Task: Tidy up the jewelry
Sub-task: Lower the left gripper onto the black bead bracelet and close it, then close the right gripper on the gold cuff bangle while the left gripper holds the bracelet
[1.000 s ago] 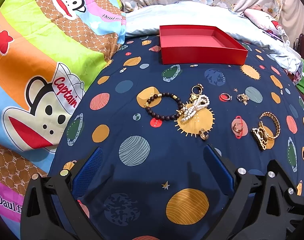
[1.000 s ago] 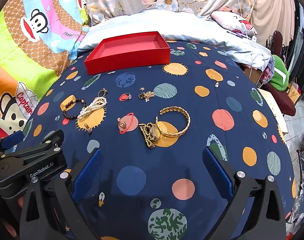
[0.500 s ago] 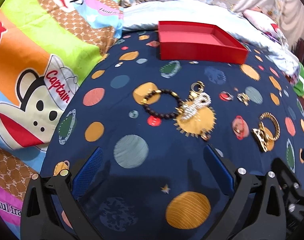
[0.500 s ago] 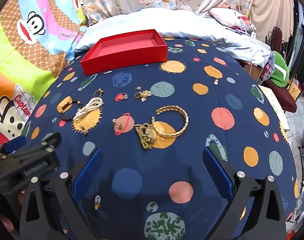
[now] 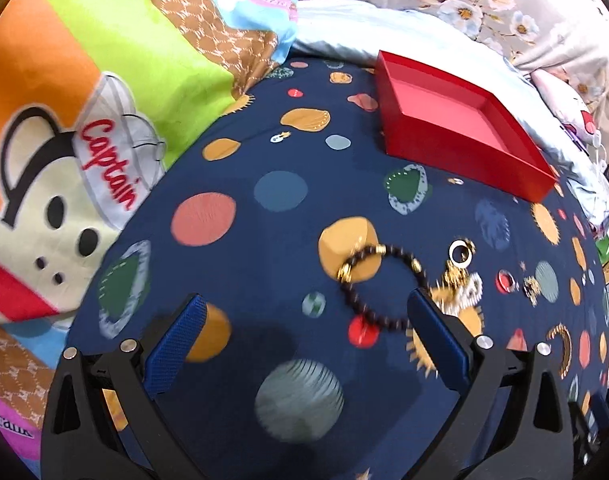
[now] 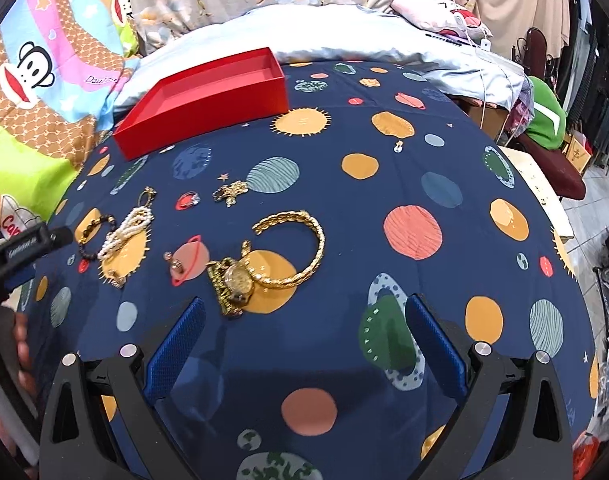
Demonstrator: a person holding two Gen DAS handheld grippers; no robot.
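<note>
- Here both tongs gape wide and hold nothing: the left tongs (image 5: 304,336) hang low over the bedspread (image 5: 264,240), the right tongs (image 6: 304,336) likewise above it.
- Nearest the left tongs, the bead bracelet (image 5: 378,284) lies just beyond the right-side pad. If they close from this offset, I judge they pinch cloth or only flick the beads aside.
- That view is smeared, so the aim may be unsteady; a fast descent could snag the soft cover and drag the pieces.
- The pearl strand (image 6: 124,232) touches the bead bracelet and a small gold ring (image 5: 460,252); lifting one may tow the others.
- Before the right tongs, the gold watch (image 6: 234,284) overlaps the gold bangle (image 6: 300,248). A grab at either could hook both, and the second might drop on the way.
- Small rings (image 6: 188,199) and a charm (image 6: 229,192) farther on look easy to lose in the pattern.
- Farthest, the red tray (image 6: 208,92) sits empty near the pillow; a long carry risks a slip.
</note>
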